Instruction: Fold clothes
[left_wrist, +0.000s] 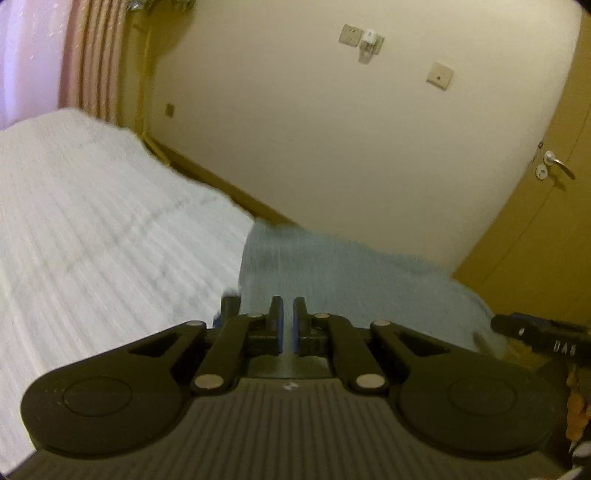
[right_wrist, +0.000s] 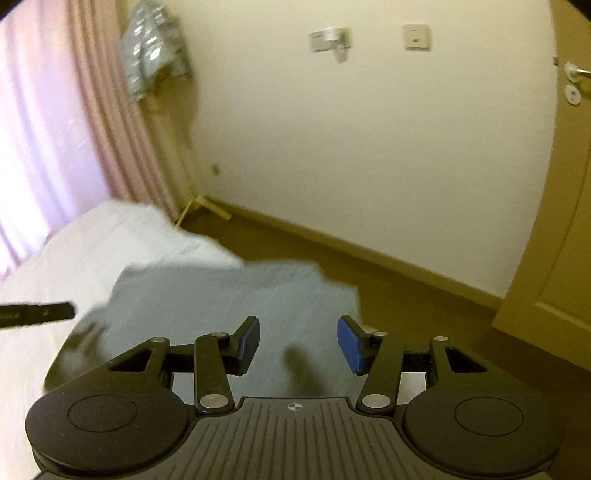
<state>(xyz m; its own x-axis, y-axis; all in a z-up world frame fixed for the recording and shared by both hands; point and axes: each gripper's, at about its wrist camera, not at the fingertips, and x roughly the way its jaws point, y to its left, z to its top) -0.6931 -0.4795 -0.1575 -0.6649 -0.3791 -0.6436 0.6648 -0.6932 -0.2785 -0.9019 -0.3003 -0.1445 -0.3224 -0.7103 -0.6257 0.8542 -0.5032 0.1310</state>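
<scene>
A pale blue garment (left_wrist: 332, 266) lies on the white bed (left_wrist: 92, 221) at its corner near the wall. My left gripper (left_wrist: 288, 325) is over the garment's near edge with its jaws nearly closed; cloth shows in the narrow gap, but whether it is pinched is unclear. In the right wrist view the garment (right_wrist: 229, 295) lies spread at the bed corner. My right gripper (right_wrist: 298, 343) is open and empty above it. The right gripper's tip shows in the left wrist view (left_wrist: 535, 332), and the left gripper's tip in the right wrist view (right_wrist: 40, 314).
A pink curtain (right_wrist: 55, 129) hangs at the left beside the bed. A cream wall (left_wrist: 332, 129) with switch plates faces me, a wooden door (left_wrist: 546, 221) at the right. Brown floor (right_wrist: 406, 295) runs past the bed corner. Grey clothing (right_wrist: 151, 48) hangs near the curtain.
</scene>
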